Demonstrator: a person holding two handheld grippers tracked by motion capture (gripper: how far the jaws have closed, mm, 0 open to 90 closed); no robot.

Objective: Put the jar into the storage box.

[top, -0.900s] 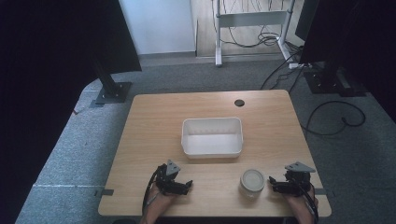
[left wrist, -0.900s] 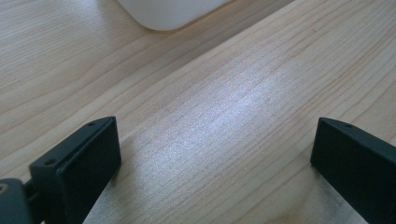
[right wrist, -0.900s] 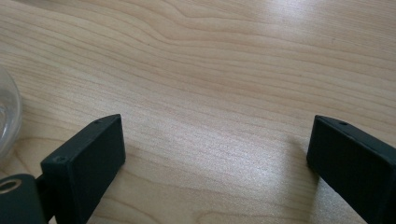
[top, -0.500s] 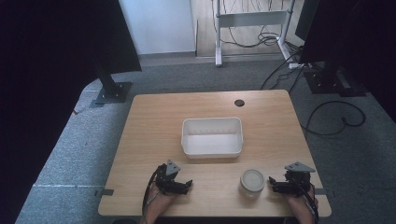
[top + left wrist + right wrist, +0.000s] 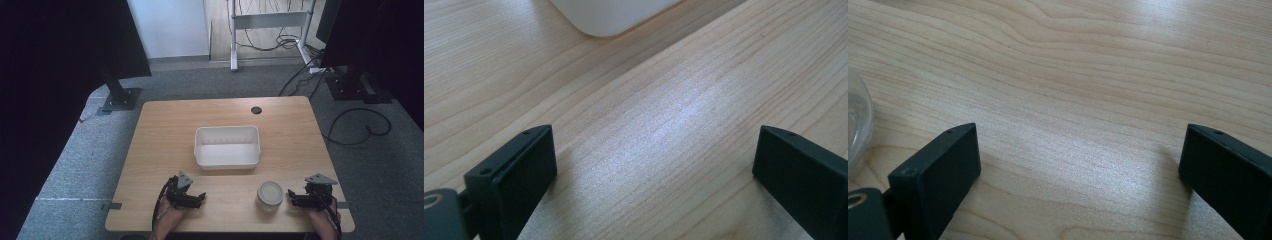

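Wooden table (image 5: 165,130); grey carpet (image 5: 80,165); left gripper (image 5: 192,198), right gripper (image 5: 300,196) jaws wide.

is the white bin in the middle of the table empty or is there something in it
Empty. In the high view the white bin shows only its bare pale floor and walls; the clear jar stands outside it on the table, nearer the right gripper.

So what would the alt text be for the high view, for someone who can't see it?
A wooden table seen from above: a person's hands hold the left gripper and right gripper at its near edge. A clear jar stands just left of the right gripper, and an empty white tub sits mid-table.
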